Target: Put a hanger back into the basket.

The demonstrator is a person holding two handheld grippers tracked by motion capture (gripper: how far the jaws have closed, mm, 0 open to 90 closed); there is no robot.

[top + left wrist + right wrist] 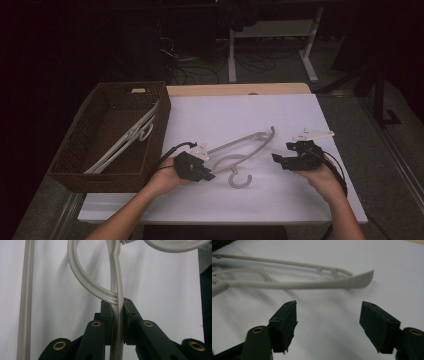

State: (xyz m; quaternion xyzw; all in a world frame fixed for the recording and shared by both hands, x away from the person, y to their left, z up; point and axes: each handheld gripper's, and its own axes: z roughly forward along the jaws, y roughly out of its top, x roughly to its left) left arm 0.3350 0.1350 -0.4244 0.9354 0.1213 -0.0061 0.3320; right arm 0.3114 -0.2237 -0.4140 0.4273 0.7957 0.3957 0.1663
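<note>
A pale grey plastic hanger [245, 142] lies on the white table sheet, its hook [239, 181] toward the person. My left gripper [209, 175] is shut on it at its left end. In the left gripper view the two jaws [118, 310] pinch a thin bar of the hanger [82, 277] where a curved piece joins it. My right gripper [277, 159] sits to the right of the hanger, apart from it. Seen from the right gripper view, its jaws [328, 315] stand wide open with nothing between them, and the hanger's ribbed arm [312, 284] lies just ahead.
A brown woven basket [75, 150] stands at the table's left and holds several pale hangers [127, 140]. The white sheet [225, 112] covers a wooden table whose far edge [240, 89] shows. Beyond it are a dark floor, cables and a white stand [310, 50].
</note>
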